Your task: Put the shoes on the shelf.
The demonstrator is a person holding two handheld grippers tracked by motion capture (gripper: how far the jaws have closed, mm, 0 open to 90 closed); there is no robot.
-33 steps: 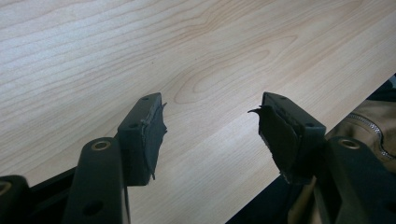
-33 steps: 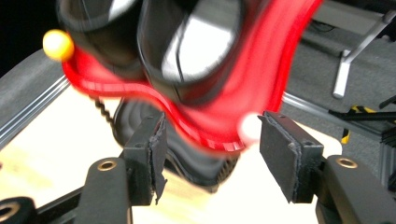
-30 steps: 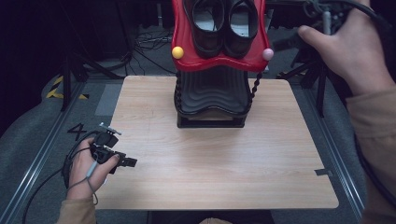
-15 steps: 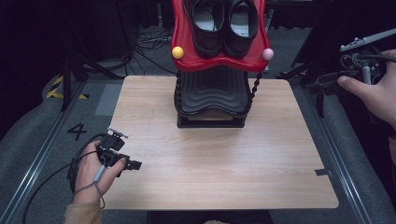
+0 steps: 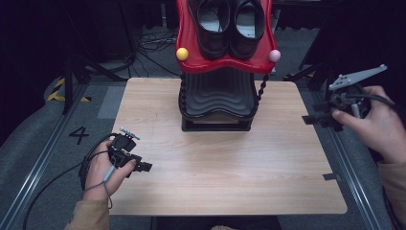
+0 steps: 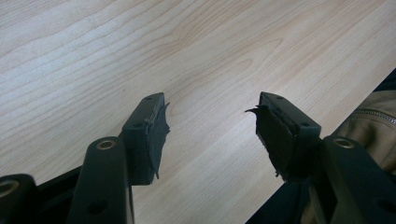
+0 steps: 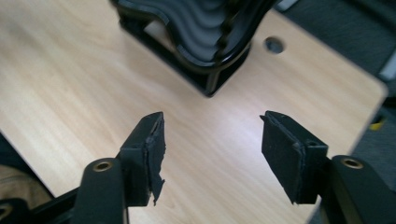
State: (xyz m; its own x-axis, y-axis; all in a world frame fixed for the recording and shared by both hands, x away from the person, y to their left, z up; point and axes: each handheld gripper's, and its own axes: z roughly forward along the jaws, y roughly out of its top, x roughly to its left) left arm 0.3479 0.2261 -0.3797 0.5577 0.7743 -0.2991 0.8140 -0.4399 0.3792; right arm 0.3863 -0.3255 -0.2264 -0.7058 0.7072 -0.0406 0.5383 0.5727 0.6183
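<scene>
We hold the left gripper [image 5: 143,167] low at the table's [image 5: 268,177] near-left edge, jaws apart and empty. The right gripper [image 5: 316,119] hovers off the right edge, jaws likewise apart, seemingly facing the rack [image 5: 218,100] whose red top carries the shoes [image 5: 231,24].

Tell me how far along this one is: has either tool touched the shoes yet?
Nothing looks done. The pair of black shoes sits on the red top shelf of the rack, untouched. The left tool rests open near the table's left edge; the right tool hangs open off its right edge. Any handling is still ahead.
</scene>
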